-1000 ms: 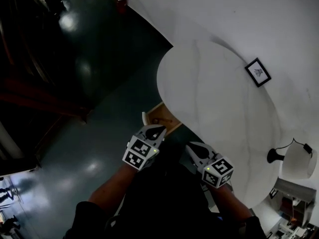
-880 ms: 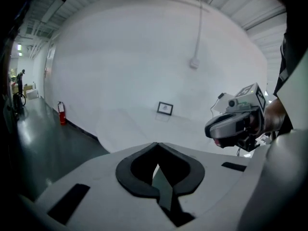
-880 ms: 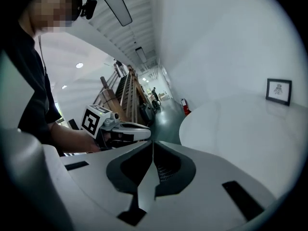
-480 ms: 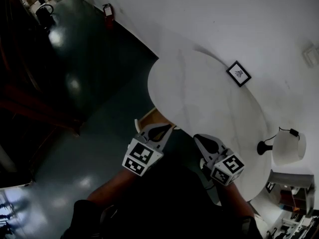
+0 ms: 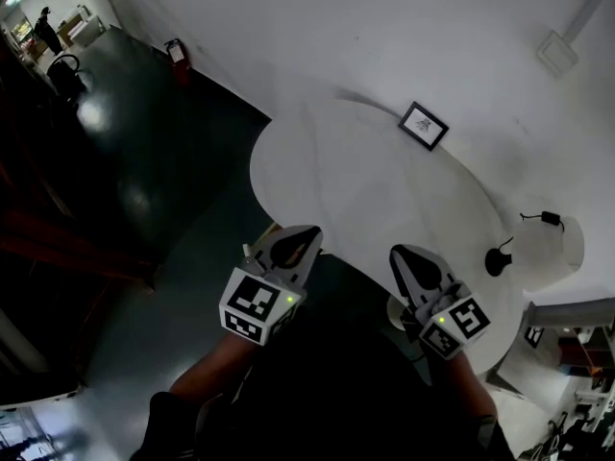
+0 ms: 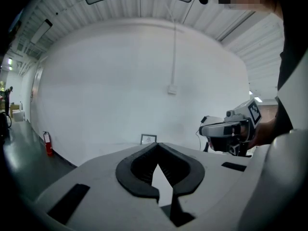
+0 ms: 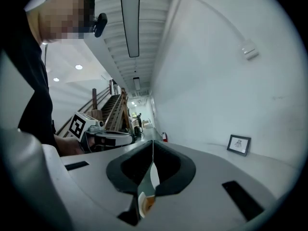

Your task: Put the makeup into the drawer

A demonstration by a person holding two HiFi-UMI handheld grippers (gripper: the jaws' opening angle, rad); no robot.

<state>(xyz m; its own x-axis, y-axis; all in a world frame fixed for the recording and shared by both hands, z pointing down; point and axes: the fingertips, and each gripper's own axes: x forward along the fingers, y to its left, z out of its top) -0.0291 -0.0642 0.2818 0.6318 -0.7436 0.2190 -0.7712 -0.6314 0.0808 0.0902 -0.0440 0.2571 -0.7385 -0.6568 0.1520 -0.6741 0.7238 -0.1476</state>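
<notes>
Seen from the head, the round white bench (image 5: 365,176) fills the middle. Both grippers hover at its near edge, held in the person's hands.

The left gripper (image 5: 303,238) sits at the bench's 8 o'clock rim. In its own view the jaws are pressed together at the tips with nothing pinched between them. Only pale background shows through the small opening behind the tips.

The right gripper (image 5: 404,257) is over the bench's 6 o'clock part, well apart from the left one. Its jaws are likewise pressed together. A small tan-and-white patch shows low in the slit between them, and I cannot tell what it is.

A sliver of tan wood just beside the left gripper's tip, under the bench rim at 8 o'clock, looks like the corner of the drawer (image 5: 271,229). Most of it is hidden behind the gripper. The makeup cannot be made out in any view.

A framed picture (image 5: 424,125) stands at the bench's 1 o'clock rim against the white wall (image 5: 384,27). A table lamp (image 5: 553,243) with a black base stands at 4 o'clock. A red fire extinguisher (image 5: 176,51) stands on the dark, glossy floor (image 5: 144,161) at the wall's foot, at 11 o'clock in the head view.
</notes>
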